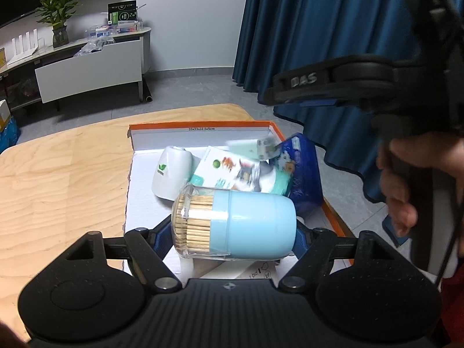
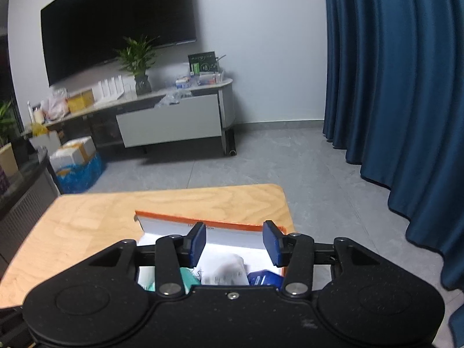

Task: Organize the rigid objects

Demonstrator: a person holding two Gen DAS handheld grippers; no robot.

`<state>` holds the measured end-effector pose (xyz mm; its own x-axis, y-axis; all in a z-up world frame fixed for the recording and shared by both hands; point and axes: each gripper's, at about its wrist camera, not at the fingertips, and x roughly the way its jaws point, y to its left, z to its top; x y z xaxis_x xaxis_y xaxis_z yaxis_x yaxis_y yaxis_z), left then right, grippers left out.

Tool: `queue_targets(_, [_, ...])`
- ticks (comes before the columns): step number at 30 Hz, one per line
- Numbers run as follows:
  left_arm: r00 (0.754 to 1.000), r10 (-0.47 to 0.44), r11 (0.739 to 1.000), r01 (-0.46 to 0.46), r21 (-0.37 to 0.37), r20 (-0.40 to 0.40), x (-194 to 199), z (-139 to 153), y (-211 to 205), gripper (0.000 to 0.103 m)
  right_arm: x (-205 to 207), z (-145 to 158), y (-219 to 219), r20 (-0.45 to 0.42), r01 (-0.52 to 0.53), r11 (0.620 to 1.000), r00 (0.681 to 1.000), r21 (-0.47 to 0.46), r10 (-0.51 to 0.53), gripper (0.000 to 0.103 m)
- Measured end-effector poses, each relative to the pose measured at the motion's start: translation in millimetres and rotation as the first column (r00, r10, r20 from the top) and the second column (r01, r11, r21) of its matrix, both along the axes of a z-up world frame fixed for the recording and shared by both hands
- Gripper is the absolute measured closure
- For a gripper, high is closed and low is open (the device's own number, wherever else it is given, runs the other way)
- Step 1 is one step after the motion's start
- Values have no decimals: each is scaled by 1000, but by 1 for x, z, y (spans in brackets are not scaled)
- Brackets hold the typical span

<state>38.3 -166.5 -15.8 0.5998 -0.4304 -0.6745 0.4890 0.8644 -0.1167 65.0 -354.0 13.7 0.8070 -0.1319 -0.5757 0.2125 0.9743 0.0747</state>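
Over the orange-rimmed box (image 1: 333, 214), my left gripper (image 1: 233, 232) is clamped on the toothpick jar (image 1: 235, 226), which lies sideways between the blue pads: clear end at 9 o'clock, pale blue cap at 3. My right gripper (image 2: 235, 245) hangs above the box's far end with its jaws apart and nothing between them; in the left view a small pale box (image 1: 252, 148) appears blurred at about 1 o'clock, seemingly loose in the air, though I cannot tell for certain.

My worry is the jar. Its smooth, round body is pinched across the ends, so I judge it could swivel or slide out if I tilt my wrist. Below it the white cup (image 1: 171, 171) lies at 11 o'clock, the printed carton (image 1: 232, 171) at 12 and the blue pouch (image 1: 304, 174) at 2, leaving little bare floor. Dropped from this height, the jar could roll off those things, or pop its cap and spill sticks. The right gripper is close at 2 o'clock; the two tools could knock together. The box also sits near the table (image 1: 58, 174) edge at 3 o'clock, so a shove might slide it off.
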Motion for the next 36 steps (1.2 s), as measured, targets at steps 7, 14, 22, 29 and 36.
queue_targets(7, [1000, -10, 1000, 10, -5, -7, -3, -1, -4, 25, -47, 24, 3, 82, 32, 999, 996, -10, -31, 40])
queue_targets(14, [1000, -6, 1000, 6, 15, -30, -4, -6, -15, 25, -86, 34, 8, 100, 54, 998, 994, -27, -51, 26])
queue_targets(22, [1000, 11, 999, -11, 45, -9, -21, 3, -19, 4, -114, 39, 17, 104, 69, 997, 992, -21, -66, 24])
queue_targets(29, [996, 84, 994, -84, 68, 13, -37, 14, -7, 0, -137, 44, 30, 116, 65, 998, 991, -27, -62, 23])
queue_targets(36, [989, 146, 985, -147, 93, 19, -54, 22, 3, 0, -161, 41, 38, 110, 76, 997, 991, -19, -74, 20])
